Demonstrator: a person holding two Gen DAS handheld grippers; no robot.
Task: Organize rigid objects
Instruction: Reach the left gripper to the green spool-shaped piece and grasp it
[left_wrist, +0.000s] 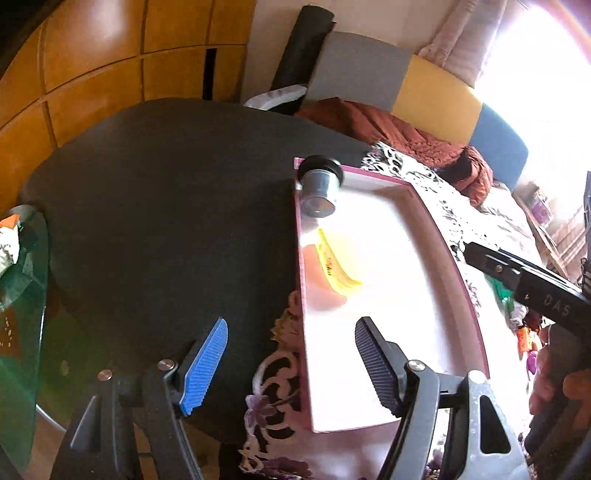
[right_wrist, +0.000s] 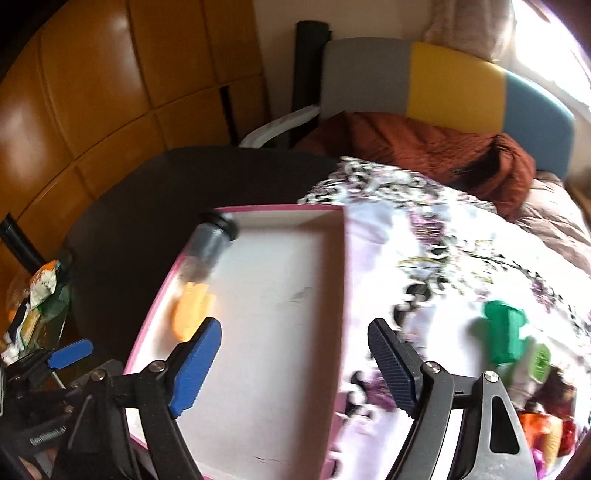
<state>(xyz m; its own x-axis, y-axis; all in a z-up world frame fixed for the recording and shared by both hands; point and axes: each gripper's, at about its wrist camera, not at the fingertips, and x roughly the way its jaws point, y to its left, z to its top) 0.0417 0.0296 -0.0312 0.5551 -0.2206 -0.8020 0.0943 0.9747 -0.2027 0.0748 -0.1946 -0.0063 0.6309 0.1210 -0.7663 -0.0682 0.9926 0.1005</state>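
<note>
A shallow white tray with a pink rim (left_wrist: 476, 295) (right_wrist: 343, 258) lies on a floral cloth. Inside it, at the far left corner, lie a clear jar with a black lid (left_wrist: 319, 188) (right_wrist: 212, 240) and a yellow-orange comb-like item (left_wrist: 338, 267) (right_wrist: 192, 310). My left gripper (left_wrist: 291, 363) is open and empty, hovering over the tray's near left edge. My right gripper (right_wrist: 295, 360) is open and empty above the tray's near right part. A green plastic object (right_wrist: 506, 334) lies on the cloth to the right of the tray.
A dark round table (left_wrist: 166, 206) (right_wrist: 147, 199) sits left of the tray. A floral cloth (right_wrist: 443, 266) covers the bed. A rust blanket (right_wrist: 424, 151) and colourful headboard (right_wrist: 454, 81) are behind. Small colourful items (right_wrist: 554, 432) lie at right. Clutter (right_wrist: 33, 306) sits on a glass stand at left.
</note>
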